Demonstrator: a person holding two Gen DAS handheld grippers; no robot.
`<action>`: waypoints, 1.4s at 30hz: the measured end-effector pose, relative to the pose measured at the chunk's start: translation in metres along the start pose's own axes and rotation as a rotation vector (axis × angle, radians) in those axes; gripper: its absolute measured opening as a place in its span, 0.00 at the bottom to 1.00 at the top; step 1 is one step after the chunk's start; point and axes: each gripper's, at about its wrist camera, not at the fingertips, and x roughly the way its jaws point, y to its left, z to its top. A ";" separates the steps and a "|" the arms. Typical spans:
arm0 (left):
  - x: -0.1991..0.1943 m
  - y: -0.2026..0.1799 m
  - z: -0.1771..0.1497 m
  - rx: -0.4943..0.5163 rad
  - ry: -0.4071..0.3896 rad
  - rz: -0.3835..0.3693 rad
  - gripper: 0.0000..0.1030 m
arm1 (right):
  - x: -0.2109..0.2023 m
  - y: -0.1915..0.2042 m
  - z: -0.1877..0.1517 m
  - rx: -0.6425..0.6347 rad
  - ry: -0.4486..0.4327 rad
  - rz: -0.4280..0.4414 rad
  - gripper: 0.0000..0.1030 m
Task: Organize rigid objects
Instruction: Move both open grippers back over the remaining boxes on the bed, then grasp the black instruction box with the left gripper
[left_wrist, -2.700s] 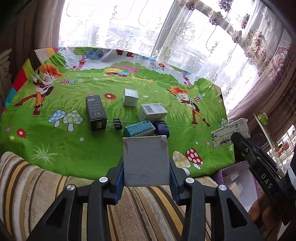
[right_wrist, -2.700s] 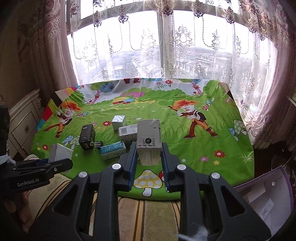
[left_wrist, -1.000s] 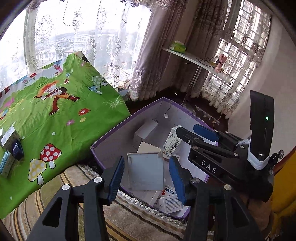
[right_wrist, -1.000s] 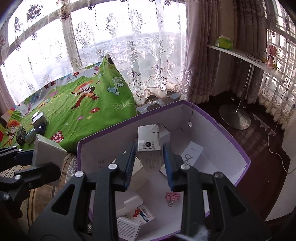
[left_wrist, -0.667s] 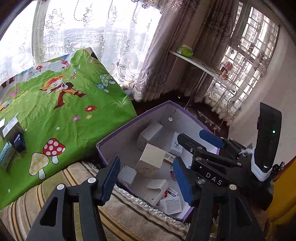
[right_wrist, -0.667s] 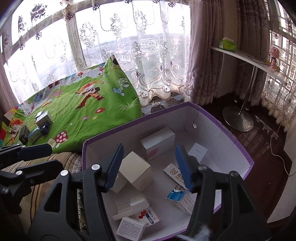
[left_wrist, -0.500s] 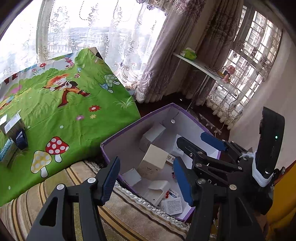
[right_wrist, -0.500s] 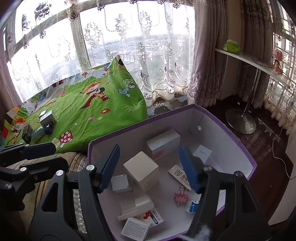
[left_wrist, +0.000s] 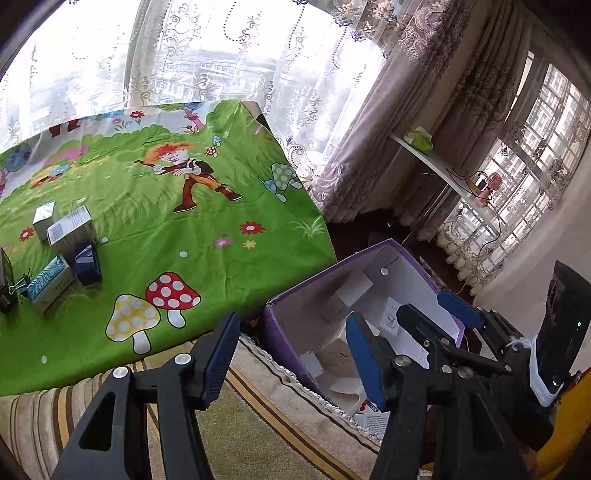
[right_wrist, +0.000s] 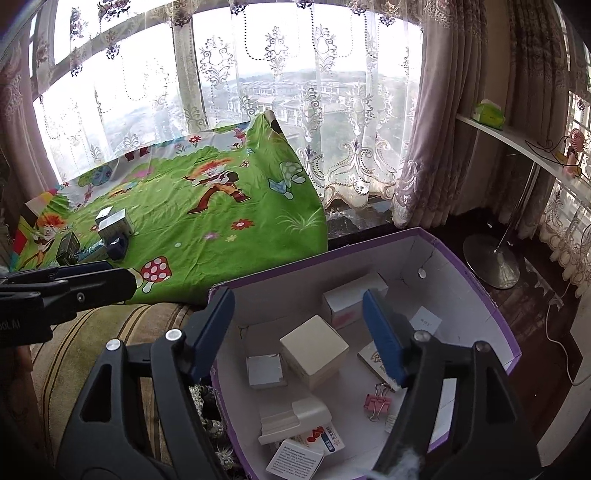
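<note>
A purple cardboard box (right_wrist: 484, 295) with a white inside sits on the floor beside the table; it also shows in the left wrist view (left_wrist: 291, 302). Inside lie several small boxes, among them a cream cube (right_wrist: 314, 350), a grey flat box (right_wrist: 264, 371) and a pink binder clip (right_wrist: 378, 404). My right gripper (right_wrist: 299, 332) is open and empty above the box. My left gripper (left_wrist: 291, 354) is open and empty over the box's near left corner. On the green cartoon tablecloth (left_wrist: 207, 236) stay a few small boxes (left_wrist: 70, 229) and a black binder clip (left_wrist: 18, 286).
A striped cushion (left_wrist: 258, 435) lies under both grippers. Lace curtains (right_wrist: 295, 92) cover the window behind the table. A white shelf (right_wrist: 524, 147) and a lamp stand base (right_wrist: 491, 266) stand at the right on the dark floor.
Both grippers carried boxes from the table to the purple box, opened and dropped them in. Since then the left gripper has swung back left toward the table; the right has lifted slightly.
</note>
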 end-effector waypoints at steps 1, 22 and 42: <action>-0.002 0.007 0.003 -0.011 -0.008 0.016 0.59 | -0.001 0.004 0.003 -0.012 -0.004 0.004 0.75; -0.052 0.258 0.041 -0.378 -0.085 0.505 0.66 | 0.008 0.085 0.068 -0.174 -0.050 0.106 0.89; -0.017 0.357 0.007 -0.616 0.029 0.465 0.39 | 0.071 0.243 0.089 -0.440 0.113 0.283 0.91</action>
